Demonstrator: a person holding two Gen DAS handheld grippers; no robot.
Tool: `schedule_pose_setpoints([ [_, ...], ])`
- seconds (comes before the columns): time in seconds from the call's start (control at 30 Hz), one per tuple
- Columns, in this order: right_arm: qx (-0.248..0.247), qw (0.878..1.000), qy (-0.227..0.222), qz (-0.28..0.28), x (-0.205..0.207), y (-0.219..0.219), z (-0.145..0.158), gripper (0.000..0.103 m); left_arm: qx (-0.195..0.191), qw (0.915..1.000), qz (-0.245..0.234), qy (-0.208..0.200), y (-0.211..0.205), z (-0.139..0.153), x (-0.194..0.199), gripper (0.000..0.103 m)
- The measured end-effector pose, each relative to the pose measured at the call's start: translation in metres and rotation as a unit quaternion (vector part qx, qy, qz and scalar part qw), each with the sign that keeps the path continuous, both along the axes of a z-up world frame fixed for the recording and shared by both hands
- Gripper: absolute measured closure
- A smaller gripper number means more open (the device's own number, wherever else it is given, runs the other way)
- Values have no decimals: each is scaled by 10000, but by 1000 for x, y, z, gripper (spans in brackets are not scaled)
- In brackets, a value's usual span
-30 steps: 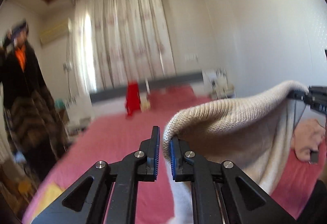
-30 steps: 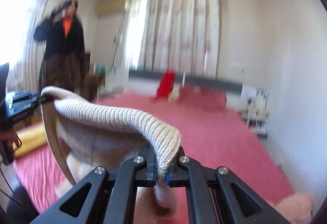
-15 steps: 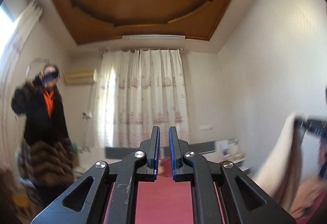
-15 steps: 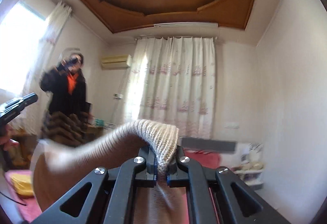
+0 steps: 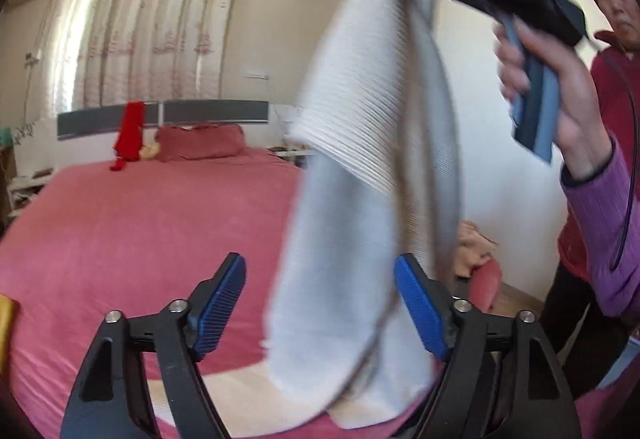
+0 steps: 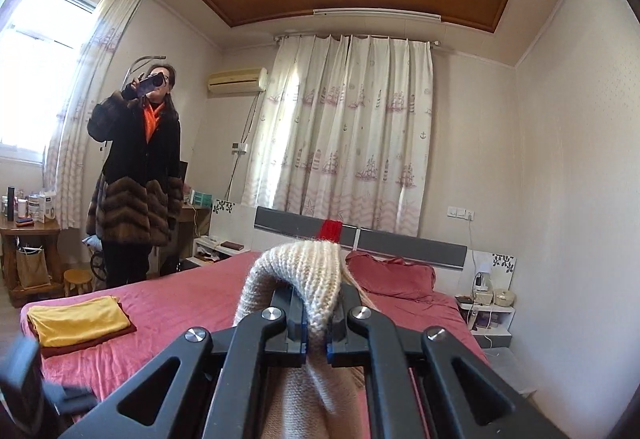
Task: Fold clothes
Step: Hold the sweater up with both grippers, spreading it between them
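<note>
Pink bed [image 5: 140, 223] filled the left-wrist view; left gripper [image 5: 320, 299] spread wide, cream knit sweater [image 5: 360, 159] hanging between, untouched. Seen from the right wrist: right gripper [image 6: 316, 331] pinched on sweater [image 6: 308, 275], folded yellow clothes [image 6: 76, 319] far left.

Both grippers had black triangular-cutout arms with silver screws; the left gripper [image 5: 320, 309] carried ribbed blue pads [image 5: 416, 305]. The right gripper [image 6: 316, 327] had a grey-blue handle. The operator's right hand [image 5: 560, 87] was bare-skinned, with a ribbed purple sleeve [image 5: 604, 227].
</note>
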State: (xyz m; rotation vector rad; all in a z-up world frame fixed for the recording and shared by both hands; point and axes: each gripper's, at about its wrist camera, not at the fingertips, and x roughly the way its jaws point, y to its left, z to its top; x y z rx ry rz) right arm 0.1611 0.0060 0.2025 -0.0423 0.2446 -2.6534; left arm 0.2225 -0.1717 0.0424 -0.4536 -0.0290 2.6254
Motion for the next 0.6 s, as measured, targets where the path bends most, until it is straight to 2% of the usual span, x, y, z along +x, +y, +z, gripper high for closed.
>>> schedule_pose_setpoints([
  [0.13, 4, 10000, -77, 20, 0, 2, -3, 99, 517, 9986, -16, 62, 11, 0, -11, 22],
  [0.23, -32, 9999, -108, 54, 1, 3, -6, 99, 556, 9979, 155, 281, 19, 12, -21, 22],
  [0.27, -51, 9999, -112, 64, 2, 4, -6, 99, 583, 9977, 148, 303, 21, 14, -26, 26],
  [0.3, -71, 9999, -110, 70, 3, 5, -6, 99, 623, 9975, 149, 280, 22, 15, -31, 57],
  [0.37, -112, 9998, -111, 82, 4, 8, -6, 99, 489, 9986, 157, 138, 29, 19, -41, 99],
  [0.5, -173, 9998, -75, 21, 5, 16, -7, 99, 270, 9987, 370, 208, 29, 27, -42, 99],
  [0.6, -217, 9996, 63, -151, 7, 22, -6, 99, 26, 9930, 991, 637, 3, 58, -42, 99],
])
